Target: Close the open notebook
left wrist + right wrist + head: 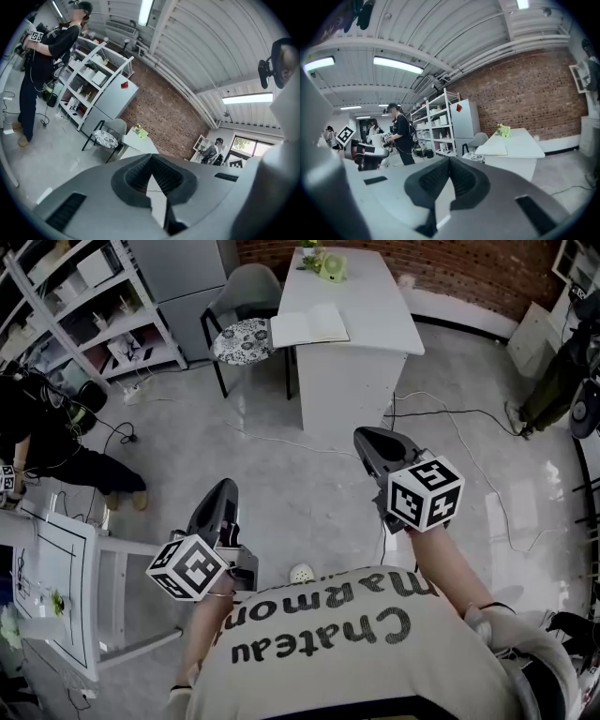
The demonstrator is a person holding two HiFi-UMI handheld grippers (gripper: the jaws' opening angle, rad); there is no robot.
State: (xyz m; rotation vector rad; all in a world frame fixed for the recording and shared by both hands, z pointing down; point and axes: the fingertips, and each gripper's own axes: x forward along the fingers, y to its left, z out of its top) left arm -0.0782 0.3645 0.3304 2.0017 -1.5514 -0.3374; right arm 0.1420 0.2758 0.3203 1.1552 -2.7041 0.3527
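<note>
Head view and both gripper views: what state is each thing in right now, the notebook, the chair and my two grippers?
Notebook: open, lying flat on the white desk, untouched.
Left gripper: jaws shut, empty, well short of the desk.
Right gripper: jaws shut, empty, well short of the desk.
Chair: upright beside the desk, unoccupied.

The white table (375, 306) is looked down on steeply in the head view, from well away. In both gripper views it is faced nearly level, from as far. The table and the brick wall (450, 268) behind it are shared by all three.
</note>
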